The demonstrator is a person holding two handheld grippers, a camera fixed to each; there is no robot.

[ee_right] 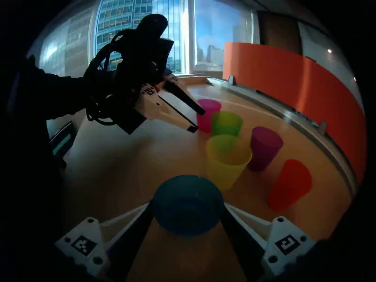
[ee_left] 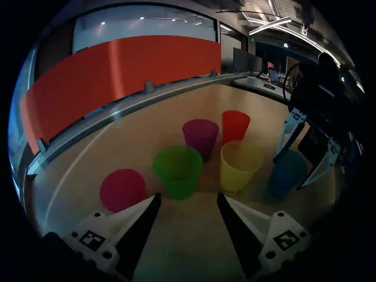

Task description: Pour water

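Right gripper [ee_right: 187,209]: clasped on a blue translucent plastic cup [ee_right: 187,197], with one white finger against each side of it.
Blue cup's place: upright on the pale wooden tabletop [ee_left: 141,127]. In the left gripper view it is at the right end of the group, just beside the yellow cup.
Left gripper [ee_left: 188,199]: released, its two white fingers spread wide with bare tabletop between them. In the right gripper view it hangs above the table with its tips angled toward the pink cup.
Holder of the left gripper: a person's dark sleeve [ee_right: 51,94] reaches in from the side in the right gripper view.
Just ahead of the left gripper: a green translucent plastic cup [ee_left: 177,170] sits straight in front. A pink plastic cup [ee_left: 123,189] is to its left and a yellow translucent plastic cup [ee_left: 240,164] to its right. All three are apart from the fingers.
Farther back: a purple plastic cup [ee_left: 200,136] stands behind the green one, and an orange-red plastic cup [ee_left: 235,124] behind the yellow one.
Contents: cannot tell whether any cup holds water.
Table edge: a long orange panel [ee_left: 122,70] runs along the far side.
Beyond: tall windows [ee_right: 211,33] look out on high-rise buildings.
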